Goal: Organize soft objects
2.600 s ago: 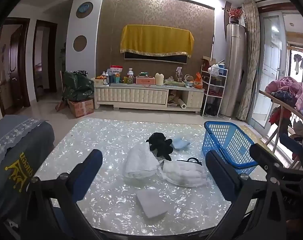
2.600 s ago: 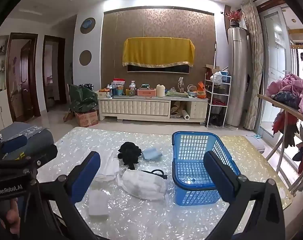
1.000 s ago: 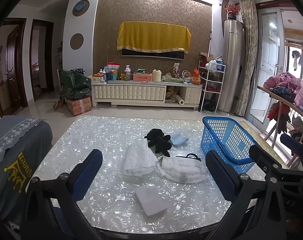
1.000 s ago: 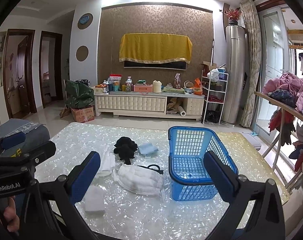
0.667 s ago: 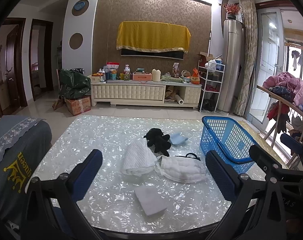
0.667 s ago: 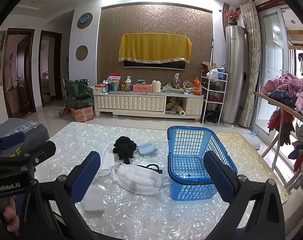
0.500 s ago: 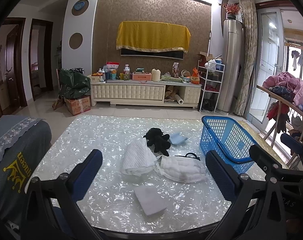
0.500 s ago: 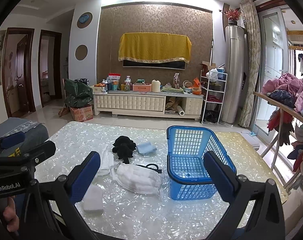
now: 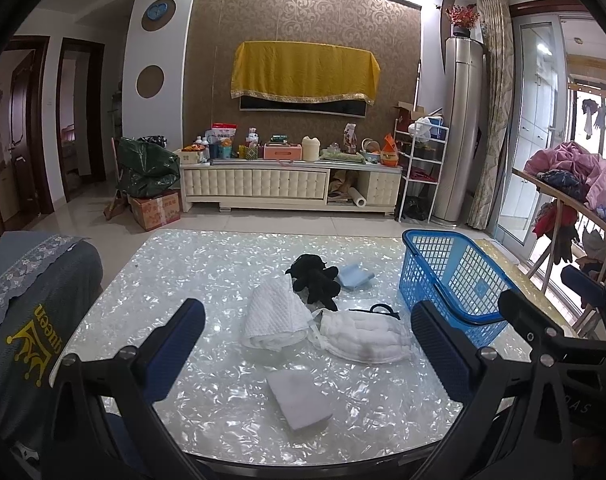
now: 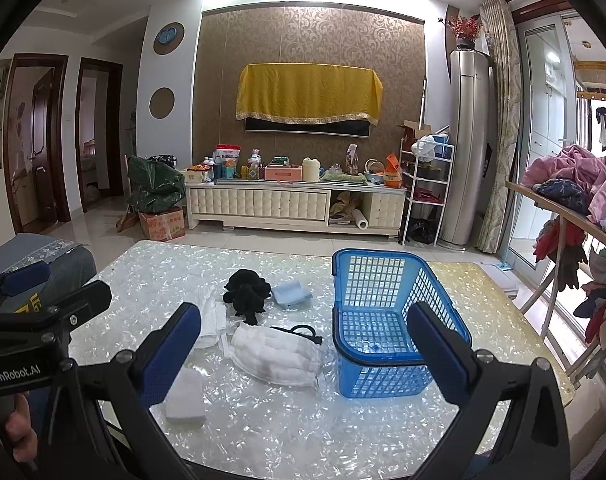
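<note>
Both your tongs, left (image 9: pixel 308 340) and right (image 10: pixel 303 340), gaped wide, empty; the white sponge (image 9: pixel 299 400) lay lengthwise pointing away; "GenRobot.AI" showed on the left tool.

Frames: black angular plastic gripper arms, silver screws
Fingers (image 9: pixel 175 336): blue padded
Marking (image 10: pixel 13 376): white "GenRobot.AI" lettering

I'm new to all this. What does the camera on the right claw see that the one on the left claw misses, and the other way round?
Only the right view shows the inside floor of the blue basket, which looks empty, a fingertip at its lower left edge, and the left claw's body beside it. Only the left view shows the whole white pad and the white towel unobstructed. Both share the shiny table, the black soft toy, the light blue cloth, the white quilted bundle, and each claw open.
</note>
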Action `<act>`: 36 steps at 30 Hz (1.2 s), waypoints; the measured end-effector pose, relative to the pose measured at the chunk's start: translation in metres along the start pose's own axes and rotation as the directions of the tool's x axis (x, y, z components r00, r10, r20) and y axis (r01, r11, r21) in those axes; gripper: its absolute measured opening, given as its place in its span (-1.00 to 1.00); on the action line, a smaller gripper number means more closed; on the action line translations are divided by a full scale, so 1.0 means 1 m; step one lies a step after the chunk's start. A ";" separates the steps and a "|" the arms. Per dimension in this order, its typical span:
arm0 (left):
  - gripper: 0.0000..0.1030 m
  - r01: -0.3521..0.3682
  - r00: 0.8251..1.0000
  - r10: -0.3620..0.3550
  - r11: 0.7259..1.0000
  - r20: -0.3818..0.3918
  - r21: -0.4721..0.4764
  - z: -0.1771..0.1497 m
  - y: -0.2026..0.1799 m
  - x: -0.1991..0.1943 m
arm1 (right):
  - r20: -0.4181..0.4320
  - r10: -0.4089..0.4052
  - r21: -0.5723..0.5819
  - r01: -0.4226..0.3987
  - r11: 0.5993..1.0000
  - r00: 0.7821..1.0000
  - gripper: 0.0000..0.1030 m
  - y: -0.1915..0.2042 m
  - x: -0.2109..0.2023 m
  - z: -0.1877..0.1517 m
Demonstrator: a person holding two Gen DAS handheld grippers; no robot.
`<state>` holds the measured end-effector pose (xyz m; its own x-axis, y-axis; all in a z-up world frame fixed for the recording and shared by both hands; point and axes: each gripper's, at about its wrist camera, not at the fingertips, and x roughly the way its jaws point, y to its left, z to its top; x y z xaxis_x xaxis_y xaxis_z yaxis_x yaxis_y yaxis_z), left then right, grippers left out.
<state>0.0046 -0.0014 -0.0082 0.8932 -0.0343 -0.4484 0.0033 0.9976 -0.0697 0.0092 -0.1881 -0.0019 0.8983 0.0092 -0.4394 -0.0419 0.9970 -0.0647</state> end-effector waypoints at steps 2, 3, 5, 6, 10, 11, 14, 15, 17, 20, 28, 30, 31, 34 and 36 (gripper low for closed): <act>0.99 0.000 1.000 0.000 1.000 -0.001 0.000 0.001 0.000 0.000 | -0.001 0.000 0.000 0.000 1.000 1.000 1.00 0.000 0.000 0.000; 0.99 0.001 1.000 -0.001 1.000 -0.001 0.001 0.001 0.000 0.000 | -0.002 0.001 0.001 -0.001 1.000 1.000 1.00 0.000 0.000 0.000; 0.99 0.002 1.000 -0.002 1.000 -0.001 0.002 0.001 0.000 0.000 | -0.003 0.000 0.000 0.000 1.000 1.000 1.00 0.000 0.000 0.000; 0.99 0.002 1.000 -0.002 1.000 -0.002 0.003 0.001 0.000 0.000 | -0.003 -0.001 -0.001 0.001 1.000 1.000 1.00 0.001 0.000 -0.001; 0.99 0.005 1.000 -0.005 1.000 -0.004 0.005 0.000 -0.001 0.001 | -0.005 -0.002 -0.001 0.002 1.000 1.000 1.00 0.000 0.000 -0.001; 0.99 0.006 1.000 -0.006 1.000 -0.004 0.006 0.000 -0.002 0.000 | -0.006 -0.001 0.000 0.001 1.000 1.000 1.00 0.000 0.000 -0.001; 0.99 0.008 1.000 -0.008 1.000 -0.003 0.010 0.001 -0.002 0.000 | -0.007 0.000 0.002 0.000 1.000 1.000 1.00 -0.001 0.000 -0.001; 0.99 0.009 1.000 -0.009 1.000 -0.002 0.010 0.001 -0.002 0.000 | -0.007 -0.001 0.002 0.001 1.000 1.000 1.00 -0.001 0.000 -0.001; 0.99 0.011 1.000 -0.011 1.000 -0.002 0.009 0.001 -0.001 0.000 | -0.007 -0.002 0.000 0.002 1.000 1.000 1.00 -0.001 -0.001 -0.001; 0.99 0.014 1.000 -0.014 1.000 -0.002 0.007 0.004 -0.001 0.000 | -0.021 0.006 0.000 -0.006 1.000 1.000 1.00 -0.003 -0.001 -0.001; 0.99 0.026 1.000 -0.026 1.000 0.004 -0.002 0.017 -0.003 0.002 | -0.017 0.012 -0.019 -0.012 1.000 1.000 1.00 -0.006 -0.001 0.012; 0.99 0.024 1.000 -0.024 1.000 0.001 0.003 0.021 -0.004 0.005 | -0.030 0.037 -0.016 -0.037 0.999 0.999 1.00 -0.006 0.003 0.015; 0.99 0.021 1.000 -0.021 1.000 0.002 0.005 0.022 -0.005 0.006 | -0.044 0.055 -0.013 -0.056 0.998 0.998 1.00 -0.007 0.006 0.016; 0.99 0.020 1.000 -0.020 1.000 -0.003 0.004 0.026 -0.006 0.010 | -0.040 0.030 -0.031 -0.032 0.999 0.999 1.00 -0.006 0.009 0.018; 0.99 0.023 1.000 -0.023 1.000 -0.013 0.003 0.028 -0.007 0.014 | -0.034 0.012 -0.038 -0.013 0.999 0.999 1.00 -0.006 0.010 0.020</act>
<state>0.0299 -0.0072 0.0113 0.8871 -0.0575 -0.4579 0.0247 0.9967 -0.0773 0.0270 -0.1927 0.0123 0.8821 0.0181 -0.4706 -0.0701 0.9932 -0.0932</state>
